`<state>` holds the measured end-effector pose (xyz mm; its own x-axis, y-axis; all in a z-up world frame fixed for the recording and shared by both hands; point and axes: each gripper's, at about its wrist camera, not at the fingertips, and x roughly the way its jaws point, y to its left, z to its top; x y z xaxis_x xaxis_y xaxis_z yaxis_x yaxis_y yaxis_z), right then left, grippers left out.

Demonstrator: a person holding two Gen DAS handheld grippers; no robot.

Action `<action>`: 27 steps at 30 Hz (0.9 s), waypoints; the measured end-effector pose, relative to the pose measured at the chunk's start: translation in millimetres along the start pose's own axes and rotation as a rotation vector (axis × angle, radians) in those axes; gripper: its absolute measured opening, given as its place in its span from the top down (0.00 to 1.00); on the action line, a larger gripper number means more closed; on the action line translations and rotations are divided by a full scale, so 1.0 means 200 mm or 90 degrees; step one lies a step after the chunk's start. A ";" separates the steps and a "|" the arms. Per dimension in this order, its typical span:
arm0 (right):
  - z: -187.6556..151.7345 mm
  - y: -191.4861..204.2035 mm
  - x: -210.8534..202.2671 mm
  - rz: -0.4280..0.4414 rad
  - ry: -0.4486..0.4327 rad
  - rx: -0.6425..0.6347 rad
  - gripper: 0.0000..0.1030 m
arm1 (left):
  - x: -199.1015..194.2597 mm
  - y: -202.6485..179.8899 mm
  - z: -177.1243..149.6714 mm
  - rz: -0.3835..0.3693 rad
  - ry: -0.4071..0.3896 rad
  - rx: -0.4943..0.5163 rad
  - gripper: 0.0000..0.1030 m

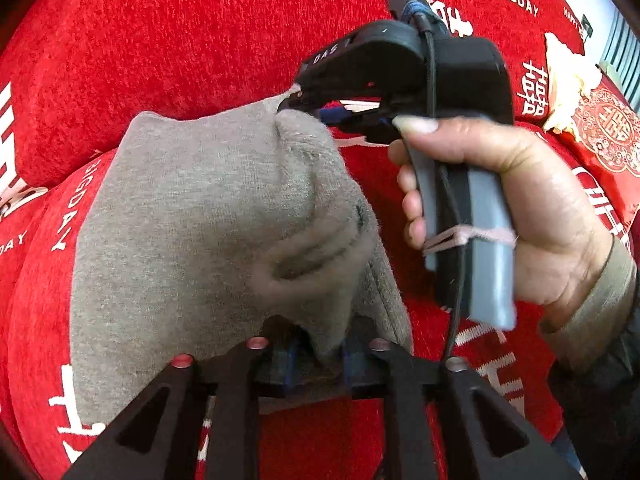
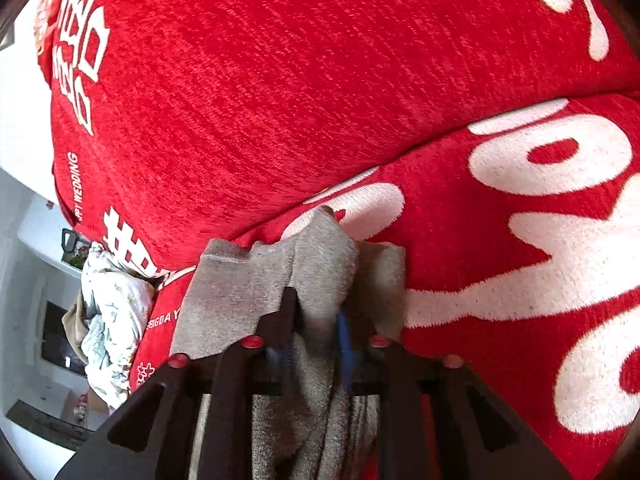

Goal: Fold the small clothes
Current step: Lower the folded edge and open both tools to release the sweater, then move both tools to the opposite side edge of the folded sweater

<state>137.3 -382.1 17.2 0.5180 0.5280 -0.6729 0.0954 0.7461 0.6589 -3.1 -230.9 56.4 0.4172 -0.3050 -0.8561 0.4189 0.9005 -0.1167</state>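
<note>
Nearest the left wrist camera, the left gripper (image 1: 318, 354) has a corner of the grey garment (image 1: 192, 216) between its fingers, which are parted only slightly; whether the pads press on the cloth cannot be told. The garment lies spread over the red sofa cover (image 1: 180, 48), its far corner raised. There the right gripper (image 1: 294, 98), held by the person's right hand (image 1: 520, 208), has its tips at the cloth's pinkish edge. In the right wrist view, a bunched fold of the garment passes between that gripper's fingers, which stand a little apart; the grip itself is unclear. Farther off, beyond the cover's edge, lies a pale floral cloth (image 2: 112, 312).
</note>
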 end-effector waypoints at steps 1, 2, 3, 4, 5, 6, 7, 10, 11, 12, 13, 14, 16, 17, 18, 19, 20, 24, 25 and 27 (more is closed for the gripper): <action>0.00 0.01 -0.02 -0.014 0.002 0.001 0.48 | -0.03 0.01 0.00 -0.022 0.005 -0.012 0.38; 0.00 0.02 -0.05 -0.036 -0.006 -0.006 0.40 | -0.04 0.02 -0.01 -0.028 0.003 -0.022 0.17; 0.00 0.04 -0.08 -0.048 -0.019 -0.019 0.32 | -0.08 0.04 -0.02 -0.033 -0.012 -0.037 0.15; 0.00 0.08 -0.14 -0.049 -0.039 -0.043 0.30 | -0.14 0.07 -0.02 -0.051 -0.037 -0.048 0.15; 0.00 0.13 -0.19 -0.041 -0.050 -0.064 0.29 | -0.18 0.08 -0.02 -0.066 -0.040 -0.045 0.15; -0.01 0.16 -0.22 -0.028 -0.054 -0.077 0.29 | -0.20 0.09 -0.01 -0.076 -0.038 -0.042 0.15; -0.02 0.20 -0.25 -0.005 -0.057 -0.088 0.29 | -0.24 0.13 0.00 -0.095 -0.039 -0.038 0.15; -0.06 0.30 -0.28 0.078 -0.043 -0.100 0.26 | -0.32 0.26 0.02 -0.103 -0.064 -0.067 0.15; -0.08 0.31 -0.27 0.110 -0.031 -0.093 0.26 | -0.32 0.32 0.03 -0.101 -0.067 -0.089 0.15; -0.11 0.32 -0.24 0.138 -0.017 -0.082 0.26 | -0.33 0.37 0.02 -0.092 -0.067 -0.107 0.15; -0.13 0.33 -0.21 0.152 -0.005 -0.073 0.26 | -0.32 0.44 0.02 -0.070 -0.064 -0.132 0.15; -0.15 0.33 -0.18 0.162 0.012 -0.062 0.26 | -0.29 0.51 0.01 -0.039 -0.056 -0.155 0.15; -0.20 0.29 -0.09 0.128 0.037 -0.039 0.26 | -0.20 0.62 -0.01 0.013 -0.022 -0.183 0.15; -0.22 0.26 -0.07 0.086 0.040 -0.031 0.26 | -0.15 0.64 -0.03 0.025 -0.006 -0.189 0.15; -0.23 0.22 -0.05 0.048 0.036 -0.030 0.30 | -0.08 0.70 -0.06 0.039 0.022 -0.198 0.15; -0.24 0.21 -0.05 0.048 0.028 -0.032 0.34 | -0.05 0.73 -0.10 0.036 0.036 -0.203 0.15; -0.25 0.20 -0.08 0.048 0.020 -0.030 0.34 | -0.04 0.76 -0.11 0.025 0.040 -0.208 0.15; -0.30 0.29 -0.22 -0.035 -0.016 -0.085 0.32 | -0.11 0.79 -0.14 0.018 0.015 -0.210 0.15; -0.34 0.34 -0.25 -0.037 -0.022 -0.109 0.30 | -0.13 0.78 -0.14 0.021 0.006 -0.202 0.15; -0.41 0.40 -0.32 -0.007 -0.022 -0.138 0.26 | -0.18 0.76 -0.15 0.035 -0.007 -0.188 0.15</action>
<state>42.2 -322.8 84.5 0.5476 0.5075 -0.6653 -0.0818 0.8237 0.5611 20.2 -74.3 54.7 0.4417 -0.2551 -0.8601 0.1428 0.9665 -0.2133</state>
